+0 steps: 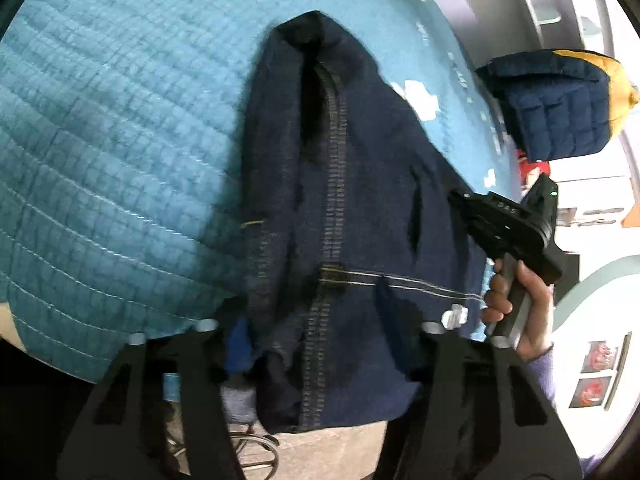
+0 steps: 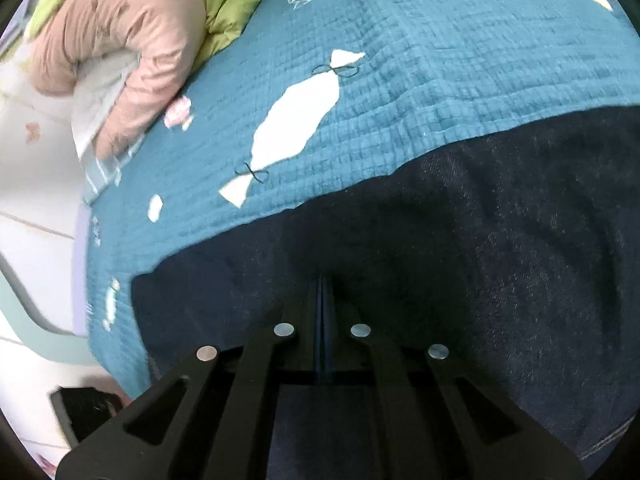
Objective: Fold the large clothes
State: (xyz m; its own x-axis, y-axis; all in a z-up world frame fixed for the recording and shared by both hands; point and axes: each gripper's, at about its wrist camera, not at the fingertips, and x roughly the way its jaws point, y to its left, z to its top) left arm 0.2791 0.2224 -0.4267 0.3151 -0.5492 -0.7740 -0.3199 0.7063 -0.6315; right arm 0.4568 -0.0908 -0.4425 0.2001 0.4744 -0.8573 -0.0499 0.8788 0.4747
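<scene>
Dark navy jeans (image 1: 352, 208) lie inside out, seams showing, on a blue quilted bedspread (image 1: 120, 140), with one end hanging over the bed's near edge. My left gripper (image 1: 320, 328) straddles that hanging end. Its jaws stand apart, and a gap shows beside the left finger (image 1: 208, 332). My right gripper (image 1: 454, 198), held by a hand (image 1: 520, 308), touches the jeans' right edge. In the right wrist view, the right gripper (image 2: 323, 280) is shut with its tips sunk into the denim (image 2: 480, 240), which creases around them.
A navy and yellow puffer jacket (image 1: 560, 108) sits off the bed's right side. A rolled pink and green duvet (image 2: 120, 40) lies at the bed's far corner. The bedspread (image 2: 440, 60) carries white appliqué shapes. Floor and a wire chair base (image 1: 252, 452) show below the near edge.
</scene>
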